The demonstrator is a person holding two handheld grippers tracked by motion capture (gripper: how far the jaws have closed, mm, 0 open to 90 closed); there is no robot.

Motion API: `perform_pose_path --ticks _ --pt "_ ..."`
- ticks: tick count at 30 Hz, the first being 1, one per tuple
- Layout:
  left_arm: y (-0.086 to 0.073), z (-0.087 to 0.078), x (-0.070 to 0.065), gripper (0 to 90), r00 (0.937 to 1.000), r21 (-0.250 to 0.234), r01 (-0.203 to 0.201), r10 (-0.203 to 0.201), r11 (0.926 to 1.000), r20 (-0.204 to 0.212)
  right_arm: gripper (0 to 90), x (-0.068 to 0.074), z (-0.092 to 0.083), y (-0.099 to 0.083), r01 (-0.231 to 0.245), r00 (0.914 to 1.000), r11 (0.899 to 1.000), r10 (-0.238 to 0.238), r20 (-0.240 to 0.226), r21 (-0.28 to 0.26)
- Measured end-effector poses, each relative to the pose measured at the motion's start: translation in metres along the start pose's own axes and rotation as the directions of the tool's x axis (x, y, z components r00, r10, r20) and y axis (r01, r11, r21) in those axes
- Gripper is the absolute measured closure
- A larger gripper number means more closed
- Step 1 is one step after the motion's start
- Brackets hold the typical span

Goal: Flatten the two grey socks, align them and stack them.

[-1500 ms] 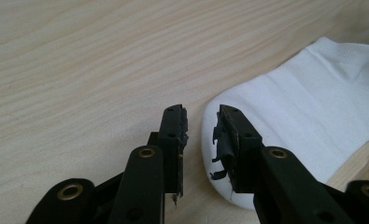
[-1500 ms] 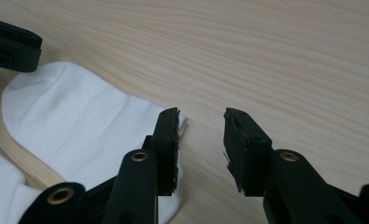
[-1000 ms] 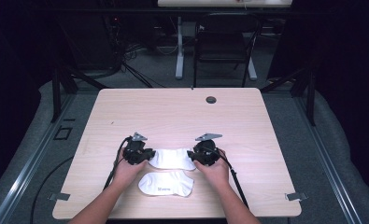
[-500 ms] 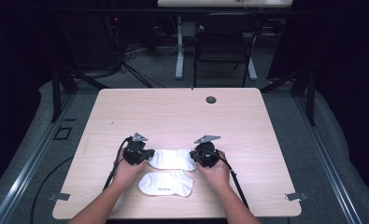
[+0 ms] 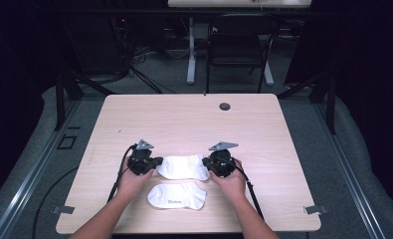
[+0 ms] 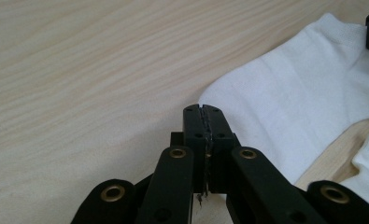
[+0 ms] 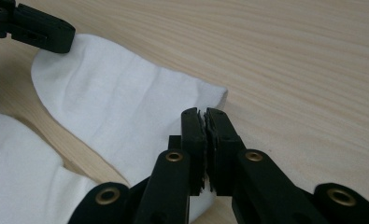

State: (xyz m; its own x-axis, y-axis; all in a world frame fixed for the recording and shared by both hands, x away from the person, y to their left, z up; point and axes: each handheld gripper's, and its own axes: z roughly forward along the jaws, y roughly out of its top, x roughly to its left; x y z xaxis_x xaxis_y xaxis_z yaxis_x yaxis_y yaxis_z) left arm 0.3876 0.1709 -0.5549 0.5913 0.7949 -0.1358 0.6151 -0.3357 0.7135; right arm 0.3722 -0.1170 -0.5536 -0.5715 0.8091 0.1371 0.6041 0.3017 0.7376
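Note:
A white ankle sock [image 5: 184, 167] lies flat across the near middle of the wooden table [image 5: 184, 119]. My left gripper [image 5: 156, 162] is at its left end. In the left gripper view the jaws are pressed together at the sock's [image 6: 303, 93] rounded edge, shut on it [image 6: 203, 110]. My right gripper [image 5: 206, 163] is at the sock's right end. There its jaws [image 7: 205, 113] are closed over the corner of the fabric [image 7: 121, 112]. A second white sock [image 5: 176, 196] lies just nearer the person, apart from both grippers.
A dark round grommet [image 5: 225, 106] sits near the table's far edge. Beyond the table stand a black chair [image 5: 236, 45] and cables on the floor. Bare wood stretches ahead of the socks and to both sides.

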Motion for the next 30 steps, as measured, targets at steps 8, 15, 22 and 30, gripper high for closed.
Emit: perform_pose_path --ticks 8,15,22,30 --pt "0.004 -0.013 -0.002 89.7 0.9998 -0.022 -0.022 0.022 0.9995 0.002 86.7 0.003 -0.008 0.004 0.011 0.9999 1.0 -0.011 -0.009 -0.024" --pt "0.005 -0.026 -0.006 89.7 0.9989 -0.04 -0.042 0.043 0.9983 0.018 86.8 0.012 -0.023 0.008 0.044 0.9988 0.997 -0.046 -0.02 -0.059" --pt "0.001 -0.042 -0.012 89.7 0.9981 -0.056 -0.049 0.051 0.9972 0.033 86.7 0.023 -0.038 0.008 0.074 0.997 0.994 -0.076 -0.015 -0.08" --pt "-0.009 -0.059 -0.024 89.7 0.9962 -0.071 -0.068 0.071 0.9952 0.049 86.8 0.039 -0.054 0.001 0.118 0.9922 0.989 -0.121 -0.031 -0.084"
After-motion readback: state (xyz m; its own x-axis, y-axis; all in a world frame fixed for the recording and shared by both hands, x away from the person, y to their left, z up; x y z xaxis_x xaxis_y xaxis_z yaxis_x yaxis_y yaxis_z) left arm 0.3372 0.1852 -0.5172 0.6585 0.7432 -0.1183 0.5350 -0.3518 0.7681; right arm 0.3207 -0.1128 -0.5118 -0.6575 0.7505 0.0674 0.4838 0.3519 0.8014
